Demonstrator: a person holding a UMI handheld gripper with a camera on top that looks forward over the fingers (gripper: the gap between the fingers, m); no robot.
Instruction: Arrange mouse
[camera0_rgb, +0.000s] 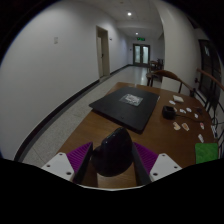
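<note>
A dark computer mouse (113, 152) sits between my fingers, and both purple pads (80, 157) press on its sides. My gripper (112, 160) holds it above the near end of a wooden table (100, 125). A large black mouse mat (127, 107) lies on the table beyond the fingers.
Several small white items (195, 120) and a dark round object (181, 125) lie to the right of the mat. A green patch (205, 152) shows near the right finger. A chair (172, 80) stands at the table's far end. A corridor with doors (141, 53) runs beyond.
</note>
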